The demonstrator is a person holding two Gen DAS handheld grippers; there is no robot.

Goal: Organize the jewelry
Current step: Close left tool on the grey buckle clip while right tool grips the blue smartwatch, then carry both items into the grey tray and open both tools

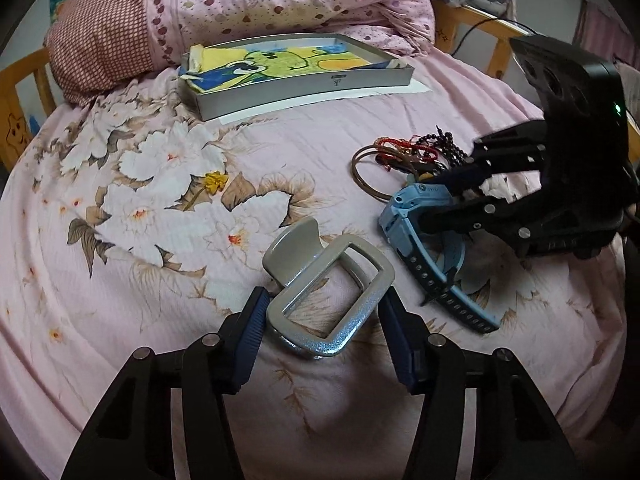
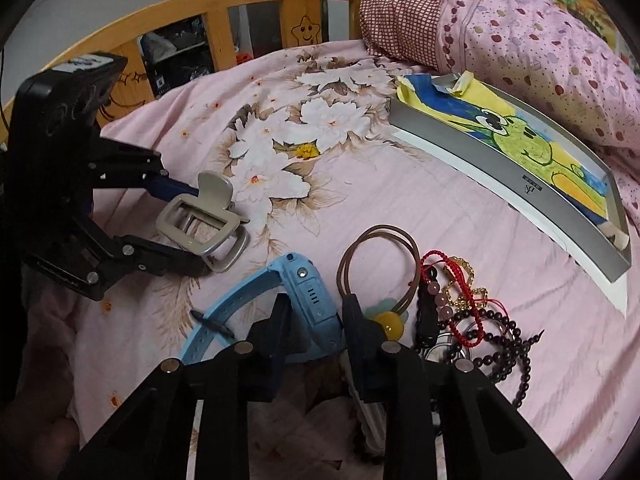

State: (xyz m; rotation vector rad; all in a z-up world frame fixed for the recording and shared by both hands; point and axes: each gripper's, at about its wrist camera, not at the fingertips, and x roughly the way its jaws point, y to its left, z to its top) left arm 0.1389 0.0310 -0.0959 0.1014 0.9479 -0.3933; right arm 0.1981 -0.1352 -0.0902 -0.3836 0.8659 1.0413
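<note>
On the bedsheet (image 1: 160, 200) ahead of my left gripper (image 1: 324, 322), the silver hair claw (image 1: 328, 292) sits clamped between the pads; I'd lift it straight. From the right wrist, my right gripper (image 2: 312, 320) pinches the blue watch (image 2: 308, 300); carry both to the tray (image 2: 500, 168) beyond, clear of the beads (image 2: 496, 328).

We see a grey hair claw clip (image 1: 328, 296) lying flat on the pink floral bedsheet (image 1: 160, 208), its rectangular frame up and its lever end pointing away. Just right of it, a light-blue watch (image 2: 308, 304) sits on edge, strap curled. Beyond it, a tangled pile: brown hair ties (image 2: 376, 264), red cord bracelet (image 2: 452, 280), dark bead strings (image 2: 508, 344), probably a gold chain too.
</note>
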